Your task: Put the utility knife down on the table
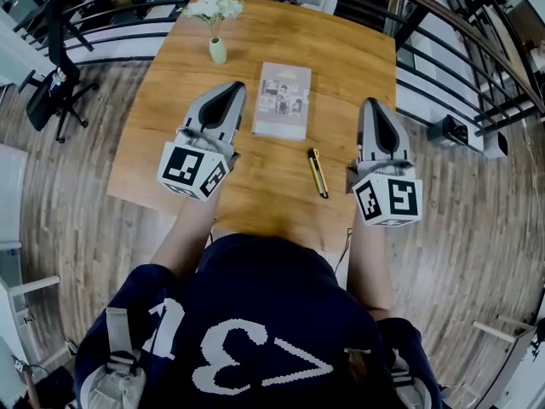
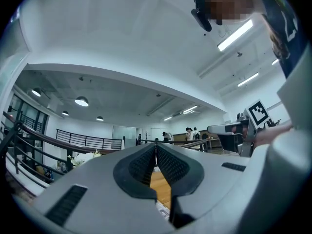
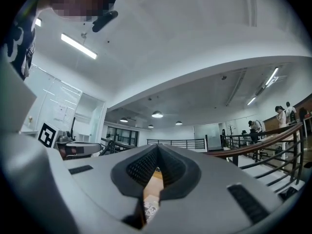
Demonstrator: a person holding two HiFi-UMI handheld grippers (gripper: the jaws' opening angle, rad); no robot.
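Note:
The yellow and black utility knife (image 1: 318, 173) lies flat on the wooden table (image 1: 162, 118), just left of my right gripper (image 1: 372, 106). That gripper hovers above the table, shut, with nothing between its tips (image 3: 157, 147). My left gripper (image 1: 232, 89) hangs over the table's left half, also shut and empty, its tips (image 2: 156, 144) meeting. Both grippers point slightly upward toward the room's far side. Neither touches the knife.
A booklet (image 1: 283, 100) lies in the table's middle between the grippers. A small green vase with white flowers (image 1: 217, 48) stands at the far edge. A curved black railing (image 1: 443, 24) runs behind the table, and an office chair (image 1: 51, 88) stands at left.

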